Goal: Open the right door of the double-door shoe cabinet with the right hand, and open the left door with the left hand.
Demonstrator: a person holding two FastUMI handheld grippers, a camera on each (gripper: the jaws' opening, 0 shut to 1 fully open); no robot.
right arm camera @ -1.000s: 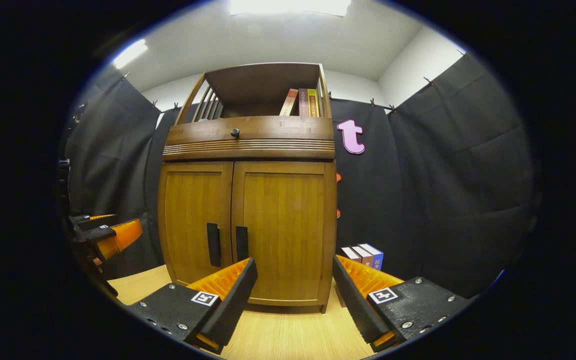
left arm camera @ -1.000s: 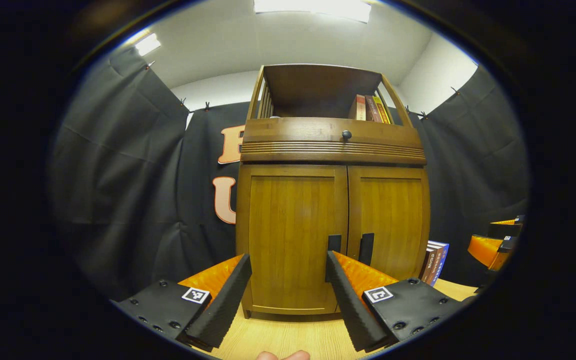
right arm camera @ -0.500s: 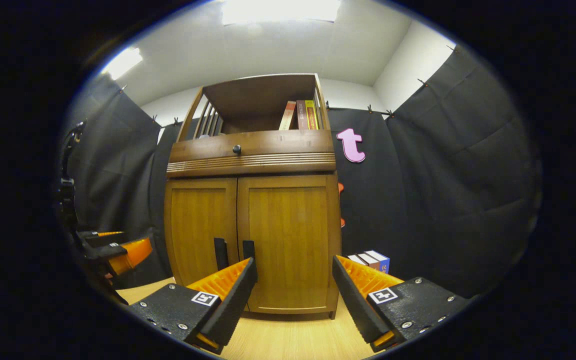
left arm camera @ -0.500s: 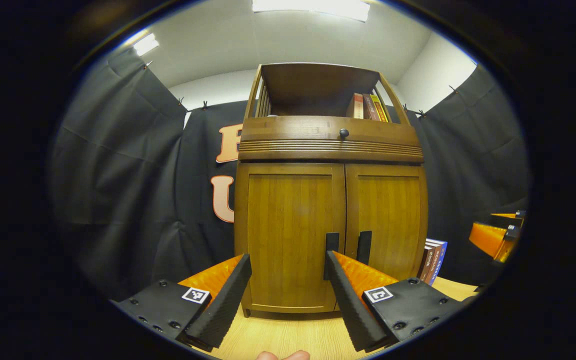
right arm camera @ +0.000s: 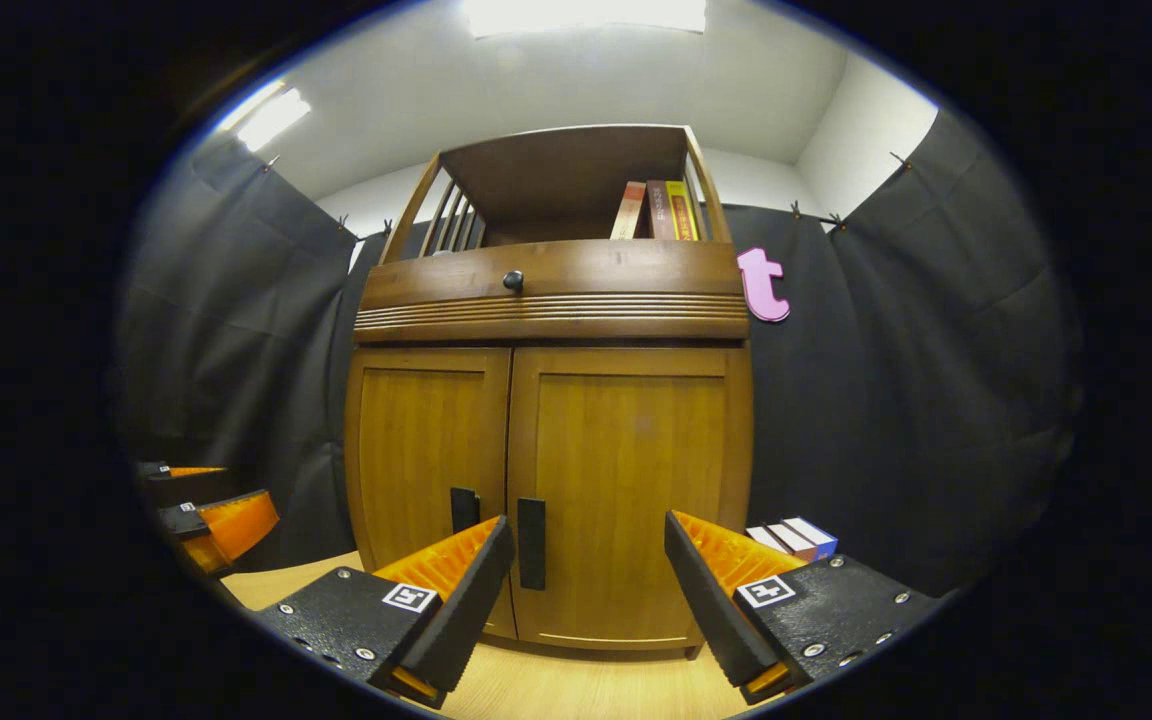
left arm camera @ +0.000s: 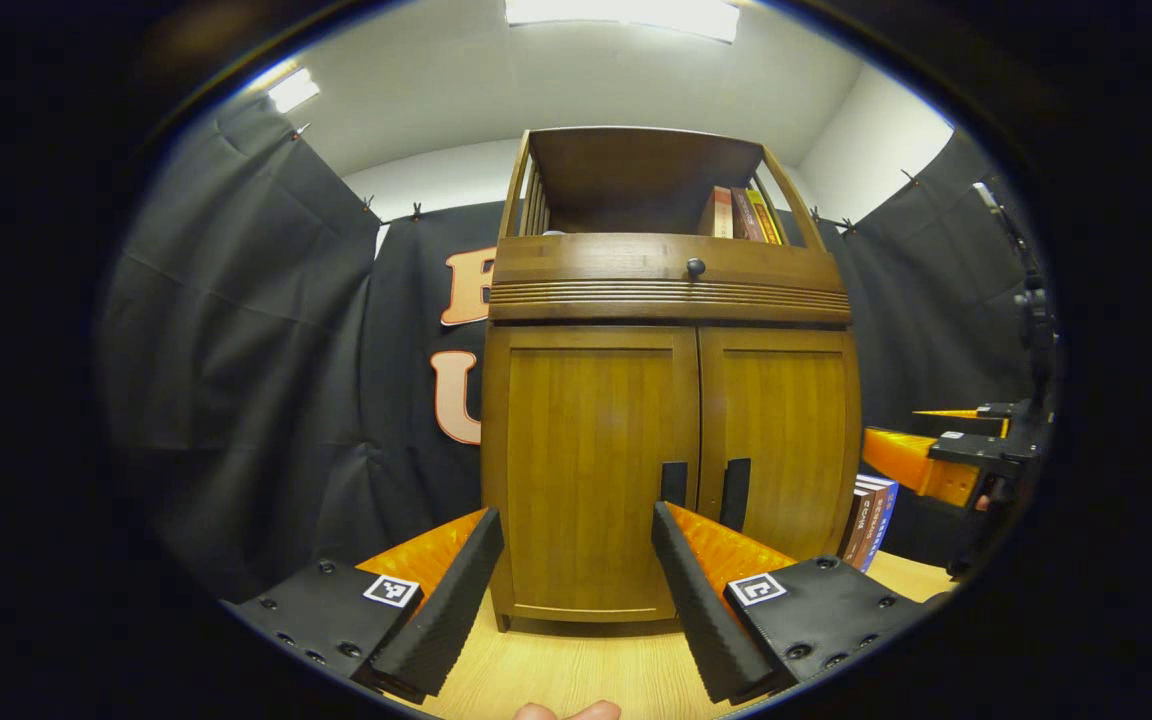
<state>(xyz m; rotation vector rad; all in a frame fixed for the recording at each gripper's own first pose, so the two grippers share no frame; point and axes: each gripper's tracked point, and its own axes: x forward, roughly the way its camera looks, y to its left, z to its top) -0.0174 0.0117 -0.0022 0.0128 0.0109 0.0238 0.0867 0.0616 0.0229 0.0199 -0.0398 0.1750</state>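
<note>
Cabinet: tall brown wooden double-door shoe cabinet stands on the light wooden surface; both doors closed
Handles: 2 dark vertical bars beside the centre seam
Left tool: fingers spread apart, facing the left door, short of it
Right tool: fingers spread apart, facing the right door, short of it
</note>
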